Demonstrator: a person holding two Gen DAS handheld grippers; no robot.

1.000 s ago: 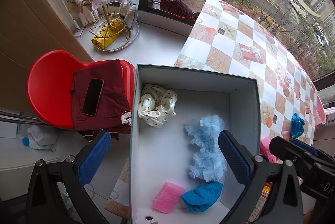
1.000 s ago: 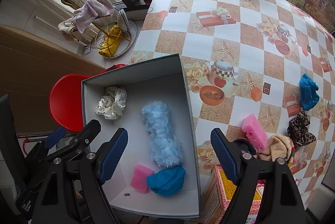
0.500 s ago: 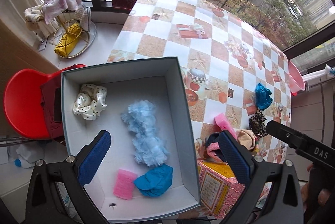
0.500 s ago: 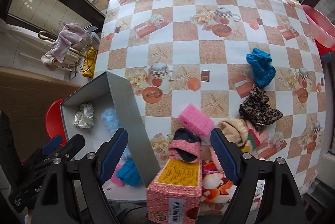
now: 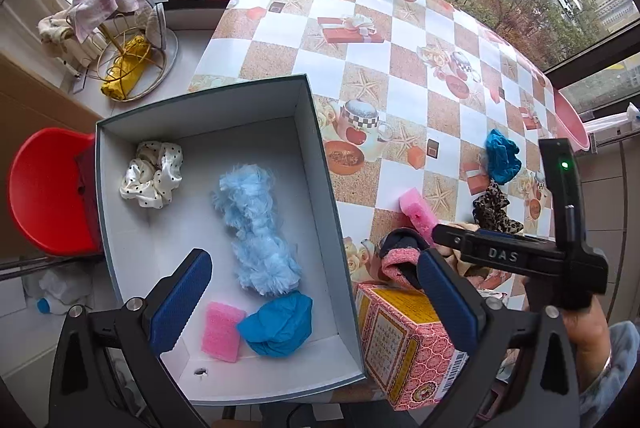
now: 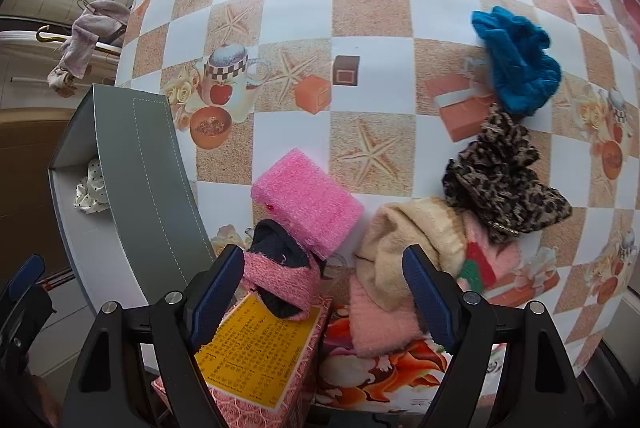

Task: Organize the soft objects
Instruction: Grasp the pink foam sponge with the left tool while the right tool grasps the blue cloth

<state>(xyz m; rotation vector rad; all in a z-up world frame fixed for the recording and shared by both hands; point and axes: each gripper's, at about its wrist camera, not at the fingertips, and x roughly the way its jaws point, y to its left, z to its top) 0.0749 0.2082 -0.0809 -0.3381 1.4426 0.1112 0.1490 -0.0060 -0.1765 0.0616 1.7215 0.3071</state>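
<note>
A grey box holds a white dotted scrunchie, a fluffy light-blue piece, a pink sponge and a blue cloth. My left gripper is open above the box's near right corner. My right gripper is open, low over the table pile: a pink sponge, a pink-and-black knit piece, beige and pink knitwear, a leopard scrunchie and a blue scrunchie. The right gripper also shows in the left wrist view.
A pink and yellow carton stands at the table's near edge beside the box. A red chair is left of the box. A wire rack with towels stands on the windowsill. A pink basin sits at the far right.
Both grippers have swung right, from over the box toward the pile on the table. The right gripper has dropped closer to the pink sponge and knitwear. Both stay open.
</note>
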